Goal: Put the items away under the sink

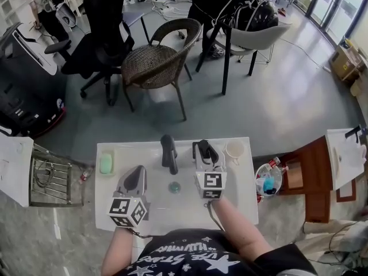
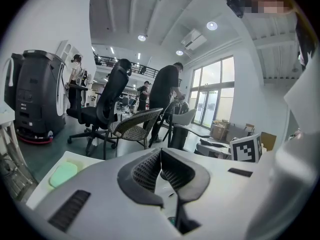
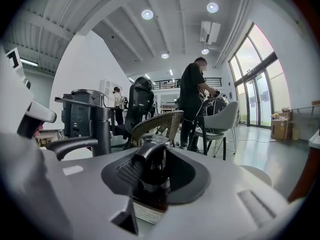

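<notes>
Both jaws of the right gripper (image 3: 150,151) are clasping the dark pump bottle (image 3: 150,189), low in the middle of the right gripper view, on the white sink top (image 1: 241,195) just right of the black faucet (image 1: 168,152), so I am advising a straight, upright lift clear of the faucet, while the left gripper (image 2: 160,155) is hanging clenched and empty.
</notes>
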